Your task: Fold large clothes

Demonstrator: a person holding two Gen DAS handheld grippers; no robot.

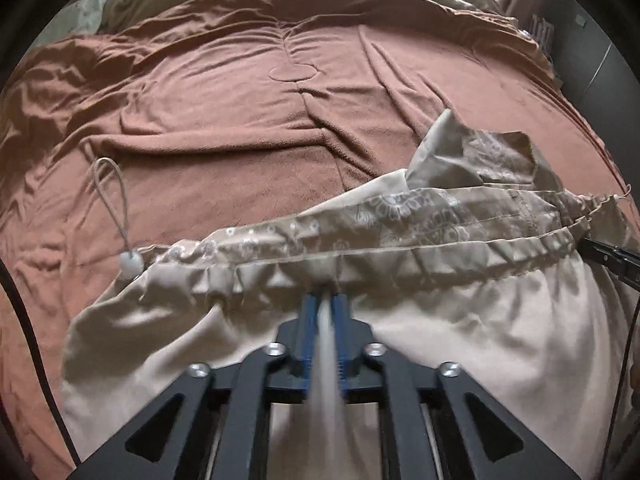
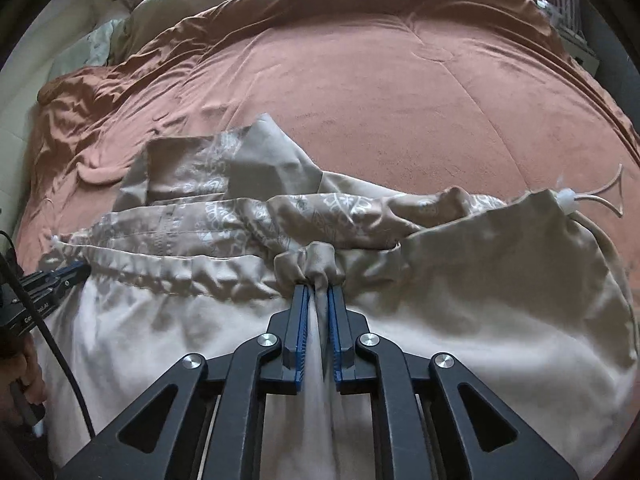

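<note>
On the near edge of the bed, over the rust-brown blanket point(image 1: 240, 120), the beige garment point(image 1: 460, 340) lies spread with its white cord toggle point(image 1: 131, 263) at one end, its gathered hem pinched first by the left gripper point(image 1: 325, 296), then by the right gripper point(image 2: 318, 288), both clamped onto bunched fabric.

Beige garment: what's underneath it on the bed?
The beige garment lies on a brown blanket, visible all around it. Whatever sits beneath the cloth itself is covered. Both grippers pinch its gathered hem.
</note>
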